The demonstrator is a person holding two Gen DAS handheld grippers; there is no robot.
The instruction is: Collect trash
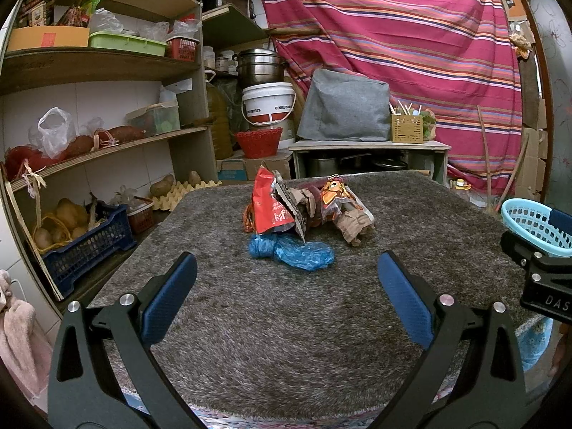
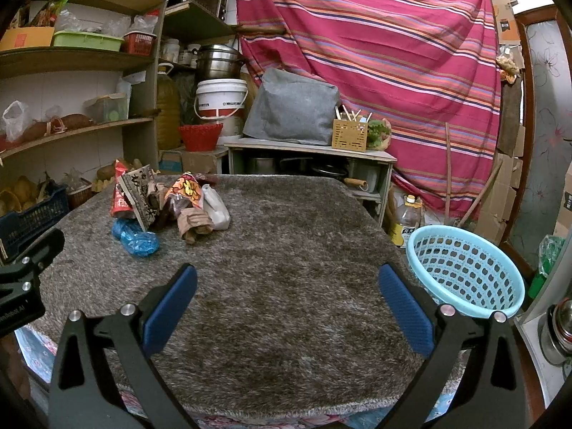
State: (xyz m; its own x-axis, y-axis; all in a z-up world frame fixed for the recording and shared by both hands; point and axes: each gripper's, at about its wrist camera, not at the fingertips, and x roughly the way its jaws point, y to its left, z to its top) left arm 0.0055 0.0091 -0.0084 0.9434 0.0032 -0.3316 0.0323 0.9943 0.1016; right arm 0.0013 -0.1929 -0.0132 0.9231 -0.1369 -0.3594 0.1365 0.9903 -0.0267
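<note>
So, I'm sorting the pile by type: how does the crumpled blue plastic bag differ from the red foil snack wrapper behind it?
The crumpled blue plastic bag lies low on the grey shaggy mat, plain and unprinted; the red foil snack wrapper stands taller, printed with white lettering. The bag sits nearer the grippers. Both are loose, ungripped trash in one pile.

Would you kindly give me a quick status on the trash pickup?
Both grippers, left and right, open, empty. Trash pile untouched on grey rug. Blue basket empty at table's right edge. Path clear.

Striped cloth [image 1: 393, 35] behind; grey cover [image 1: 345, 107], white bucket [image 1: 268, 105], wooden shelves [image 1: 96, 64].
</note>
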